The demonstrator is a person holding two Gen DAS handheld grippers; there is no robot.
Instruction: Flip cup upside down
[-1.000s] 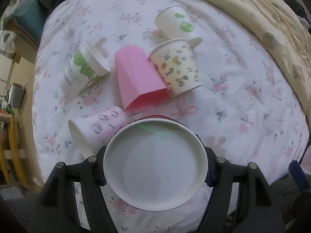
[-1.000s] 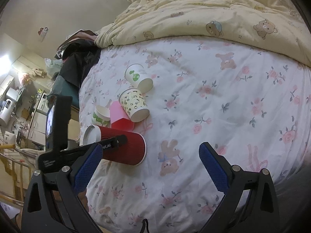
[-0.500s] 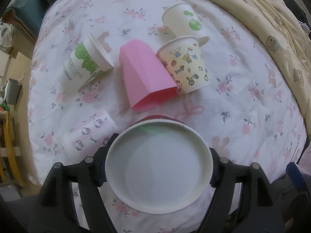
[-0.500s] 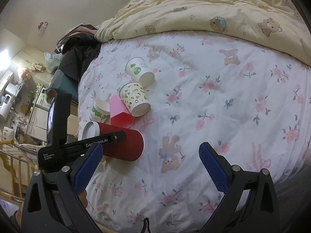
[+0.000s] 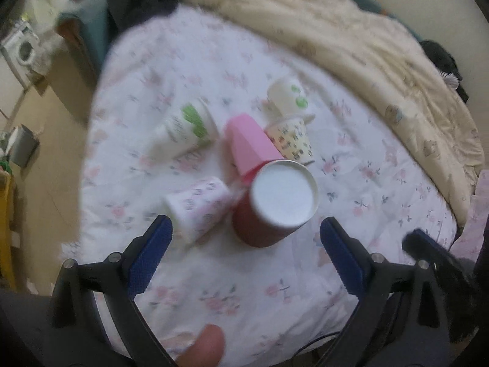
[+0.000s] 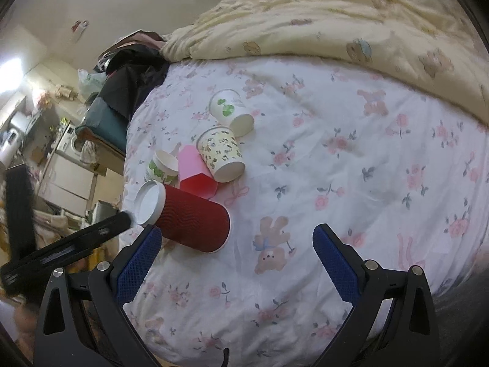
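Observation:
A dark red ribbed paper cup (image 5: 269,211) stands upside down on the flowered bed sheet, its white base up; it also shows in the right wrist view (image 6: 189,218), leaning. My left gripper (image 5: 246,255) is open and empty, just short of the cup and apart from it. My right gripper (image 6: 235,264) is open and empty, with the red cup beyond its left finger (image 6: 137,266). The left gripper's black body (image 6: 64,250) shows at the left of the right wrist view.
Several other cups lie on their sides behind the red one: a pink cup (image 5: 250,146), a cartoon-print cup (image 5: 290,137), a green-leaf cup (image 5: 287,98), a green-print cup (image 5: 186,131) and a pink-patterned cup (image 5: 198,208). A cream quilt (image 6: 336,15) lies at the back. The bed edge drops at left.
My left gripper has opened, let go of the red cup and drawn back. The cup now rests mouth down on the sheet. The right gripper has barely moved.

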